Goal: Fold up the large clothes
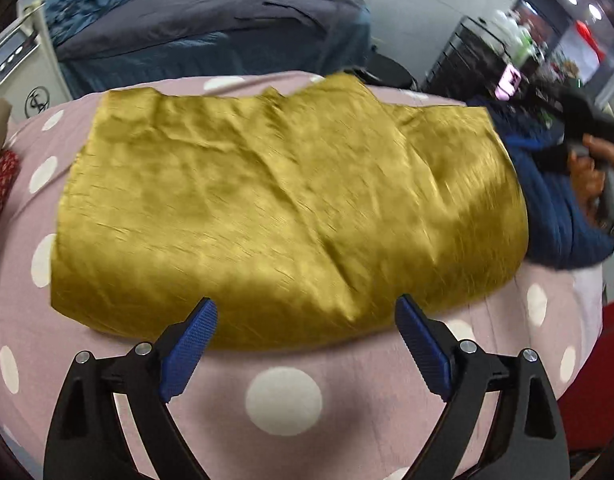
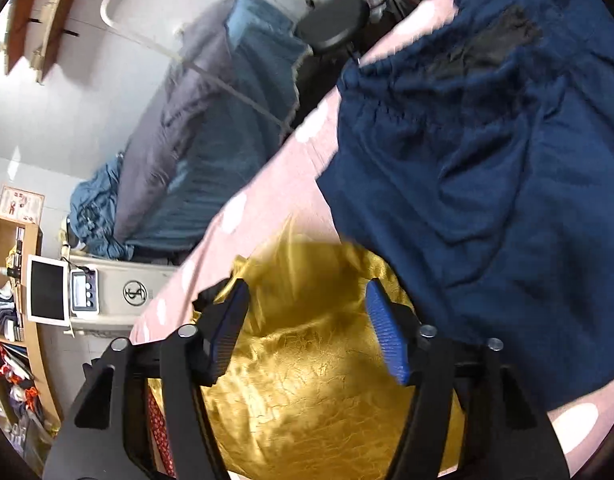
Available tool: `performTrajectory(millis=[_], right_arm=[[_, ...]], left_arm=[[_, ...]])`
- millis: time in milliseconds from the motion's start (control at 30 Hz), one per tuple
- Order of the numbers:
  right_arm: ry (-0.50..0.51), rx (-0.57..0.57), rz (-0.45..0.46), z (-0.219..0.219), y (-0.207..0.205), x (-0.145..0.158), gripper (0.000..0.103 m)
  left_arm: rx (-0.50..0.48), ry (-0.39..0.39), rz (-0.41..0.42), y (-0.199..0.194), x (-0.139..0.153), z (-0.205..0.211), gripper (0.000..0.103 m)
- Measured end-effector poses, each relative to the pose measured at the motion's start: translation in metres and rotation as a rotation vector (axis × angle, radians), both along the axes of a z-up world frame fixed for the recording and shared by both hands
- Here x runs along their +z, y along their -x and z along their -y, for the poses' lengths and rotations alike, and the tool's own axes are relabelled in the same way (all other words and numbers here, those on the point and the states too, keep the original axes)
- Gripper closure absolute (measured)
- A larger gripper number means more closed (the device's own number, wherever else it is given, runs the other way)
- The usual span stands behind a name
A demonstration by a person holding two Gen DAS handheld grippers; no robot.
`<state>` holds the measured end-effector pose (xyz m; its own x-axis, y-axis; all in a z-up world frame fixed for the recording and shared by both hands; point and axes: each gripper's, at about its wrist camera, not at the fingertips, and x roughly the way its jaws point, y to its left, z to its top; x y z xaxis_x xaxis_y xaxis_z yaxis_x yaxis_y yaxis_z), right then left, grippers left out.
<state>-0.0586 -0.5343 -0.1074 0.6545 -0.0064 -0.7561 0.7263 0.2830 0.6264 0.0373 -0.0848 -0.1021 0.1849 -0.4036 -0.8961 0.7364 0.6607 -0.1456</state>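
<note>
1. Over on the left wrist view, your left gripper (image 1: 307, 344) has its jaws wide apart with nothing between them, hanging just above the near edge of the gold cloth (image 1: 283, 216). That cloth lies flat-ish and wrinkled on the pink polka-dot bedspread (image 1: 283, 400), looking like it's already folded into a rough rectangle. Off to the right you can see the navy garment (image 1: 563, 208) bunched up, touching the gold one's right edge, plus a hand (image 1: 591, 172) on the other tool's grip.

2. On the right wrist view, your right gripper (image 2: 307, 332) also has its jaws apart, empty, hovering over the gold cloth (image 2: 307, 380) near where the navy garment (image 2: 487, 160) overlaps its edge. There's some motion blur, so I can't tell if the tips brush the fabric.

3. My read: the gold piece has just been let go and you're between folds. Next move is either one more fold on it, grabbing two corners evenly, or starting on the navy one, which needs spreading flat first.

4. Only the left view shows the gold cloth's whole outline; only the right shows the navy garment's gathered waistband and dark patch.
</note>
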Motion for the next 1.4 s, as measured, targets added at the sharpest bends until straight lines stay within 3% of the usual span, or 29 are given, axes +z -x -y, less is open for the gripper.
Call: performTrajectory(millis=[100,233,333,500,633,933,1100,1400], right_arm=[[0.068,0.077,-0.031,-0.020,0.000,0.015,0.042],[0.308,0.423,-0.167,-0.104,-0.019,0.028,0.042],[0.469,0.596,-0.229,-0.169,-0.025,0.025,0.042],[0.528,0.734,-0.335,-0.228,-0.032,-0.008,0.042],[0.526,0.757,-0.408,-0.233,-0.040,-0.029,0.042],[0.483,0.732,-0.441,-0.210,-0.066,-0.043,0.041],[0.479,0.744,-0.482,-0.203,-0.085,-0.054,0.033],[0.460,0.732,-0.487,-0.199,-0.090,-0.072,0.029]], left_arm=[[0.008,-0.039,0.024,0.002,-0.009,0.007,0.015],[0.043,-0.069,0.051,-0.009,-0.016,0.008,0.015],[0.069,-0.103,0.076,-0.022,-0.021,0.011,0.015],[0.114,-0.183,0.058,-0.048,-0.043,0.018,0.015],[0.136,-0.197,0.046,-0.066,-0.050,0.026,0.015],[0.178,-0.204,0.001,-0.107,-0.067,0.051,0.007],[0.179,-0.222,-0.030,-0.127,-0.076,0.062,0.006],[0.161,-0.262,-0.023,-0.138,-0.091,0.079,0.006]])
